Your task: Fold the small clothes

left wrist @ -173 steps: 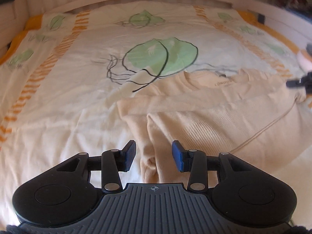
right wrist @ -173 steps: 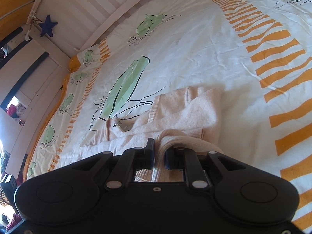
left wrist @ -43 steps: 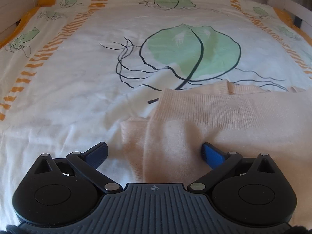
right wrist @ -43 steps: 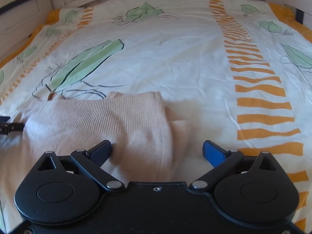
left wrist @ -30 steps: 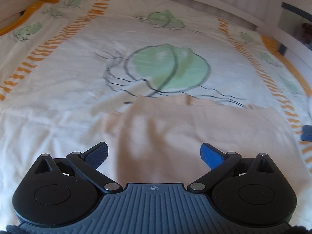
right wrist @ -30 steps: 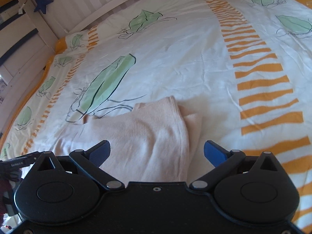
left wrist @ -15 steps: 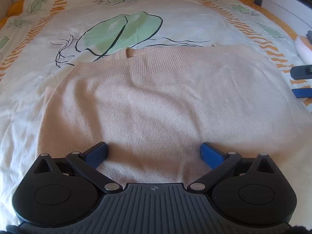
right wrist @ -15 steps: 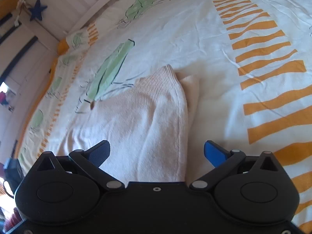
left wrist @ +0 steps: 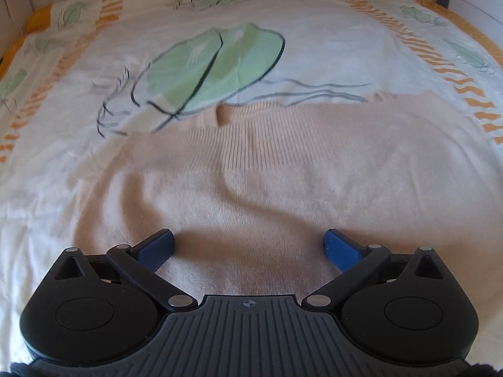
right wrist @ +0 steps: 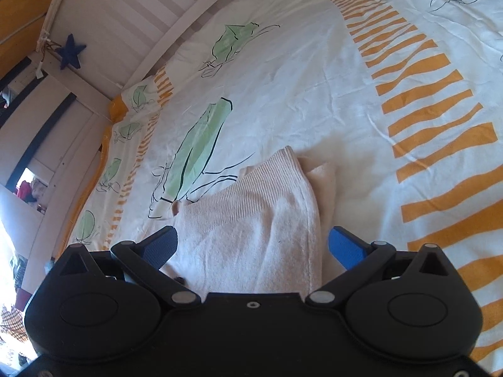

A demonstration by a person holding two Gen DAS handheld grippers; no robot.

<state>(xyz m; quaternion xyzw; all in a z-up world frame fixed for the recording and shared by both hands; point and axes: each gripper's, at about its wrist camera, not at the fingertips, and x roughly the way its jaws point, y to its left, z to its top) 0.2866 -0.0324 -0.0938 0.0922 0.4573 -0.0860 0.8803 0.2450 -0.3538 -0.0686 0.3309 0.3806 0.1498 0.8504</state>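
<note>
A cream knitted sweater (left wrist: 267, 169) lies folded flat on the bed cover, its ribbed hem facing away from me. My left gripper (left wrist: 248, 246) hovers wide open just above the sweater's near edge, with nothing between its blue pads. In the right wrist view the same sweater (right wrist: 261, 226) shows its right end, with a folded sleeve edge (right wrist: 323, 179) peeking out beside the hem. My right gripper (right wrist: 253, 245) is also wide open over that end, holding nothing.
The bed cover (left wrist: 314, 47) is white with green leaf prints and orange striped bands (right wrist: 440, 125). A white slatted bed rail (right wrist: 141, 15) with a blue star (right wrist: 71, 51) runs along the far side. Wooden furniture (right wrist: 47, 132) stands at the left.
Both grippers let go of the sweater earlier and stand open. Over the last second the left gripper has drifted across the folded sweater, and the right view has tilted further left.
</note>
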